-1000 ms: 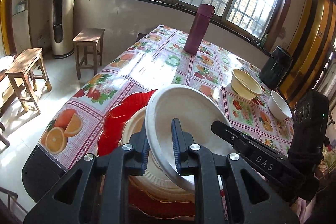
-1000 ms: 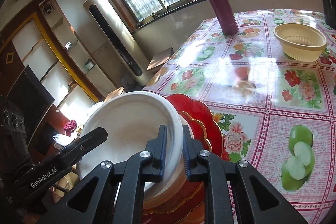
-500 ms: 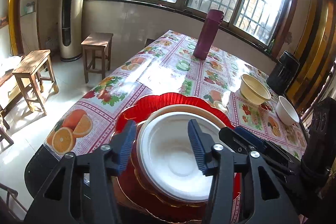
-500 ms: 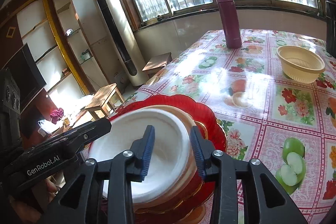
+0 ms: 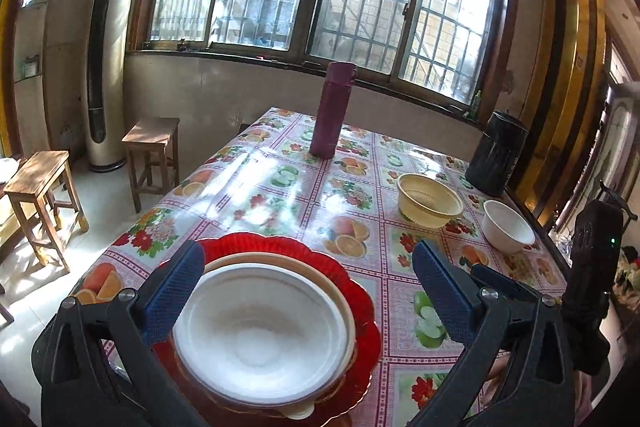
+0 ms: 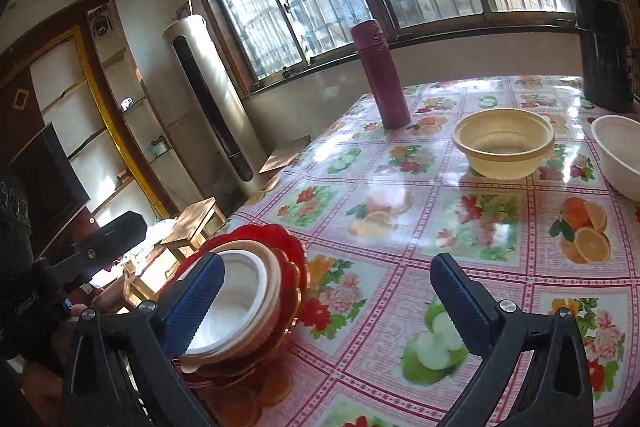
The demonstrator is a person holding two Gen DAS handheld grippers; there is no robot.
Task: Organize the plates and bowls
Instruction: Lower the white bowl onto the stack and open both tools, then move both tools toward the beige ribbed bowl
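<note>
Left claw spread wide, gripping nothing; right claw likewise spread wide and empty; white plate lies flat on top of a beige plate, both stacked on the red scalloped plate at the near edge of the surface; beyond the red plate, to its right, stand a yellow bowl and a white bowl, apart from each other; maroon flask upright farther back from the red plate
</note>
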